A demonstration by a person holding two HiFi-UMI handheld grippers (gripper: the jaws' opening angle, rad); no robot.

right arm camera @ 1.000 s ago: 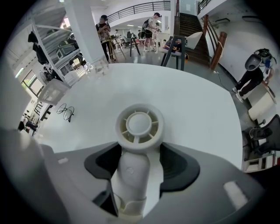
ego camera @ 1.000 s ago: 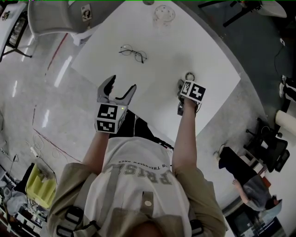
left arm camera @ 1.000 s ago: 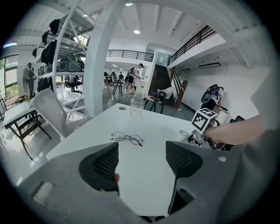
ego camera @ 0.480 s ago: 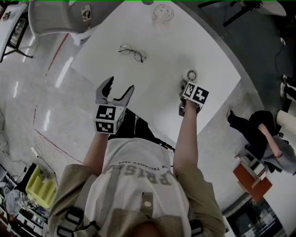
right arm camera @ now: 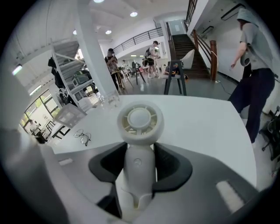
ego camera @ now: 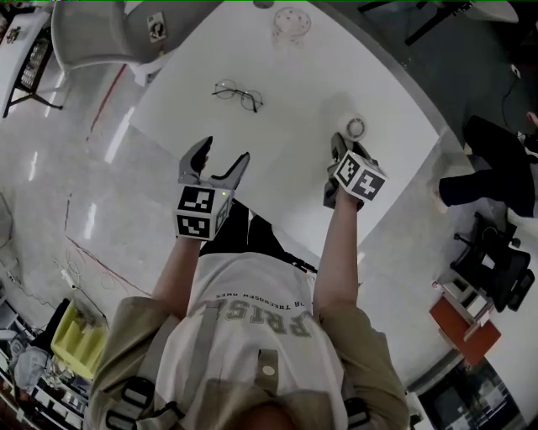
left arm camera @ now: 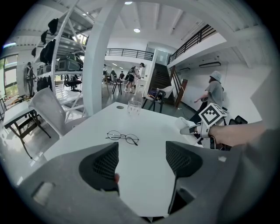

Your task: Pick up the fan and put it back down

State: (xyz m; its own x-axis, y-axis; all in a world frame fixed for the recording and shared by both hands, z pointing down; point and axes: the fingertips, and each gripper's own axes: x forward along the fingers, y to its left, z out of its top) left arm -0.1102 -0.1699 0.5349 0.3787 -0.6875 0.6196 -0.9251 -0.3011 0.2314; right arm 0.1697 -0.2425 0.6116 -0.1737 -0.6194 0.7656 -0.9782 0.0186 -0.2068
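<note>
A person seated at a white table (ego camera: 336, 67) grips a small white hand fan (right arm camera: 140, 124) in the right tongs (right arm camera: 140, 165). Their dark pads are pressed against both sides of the fan's slim handle; the jaws have just been closing, with that handle between them, and now stand about half open around it. The fan stands upright in the grip, its round grilled head rising above the pads and facing the camera in the right gripper view. From the head view the fan sits near the table's right-hand edge, just ahead of the cube with square markers. Whether its foot is clear of the table cannot be made out.

The left tongs (ego camera: 223, 155) hang over the table's near edge, well apart from the fan. Their jaws are spread wide, with nothing between them but bare table top.

A pair of wire-rimmed glasses (ego camera: 238, 95) lies unfolded farther out on the table, beyond the left tongs. A clear drinking glass (ego camera: 291, 23) stands at the far edge. A white chair (ego camera: 92, 34) sits off the table's far left corner, and a passer-by (right arm camera: 253, 65) walks close to the table's right side.
</note>
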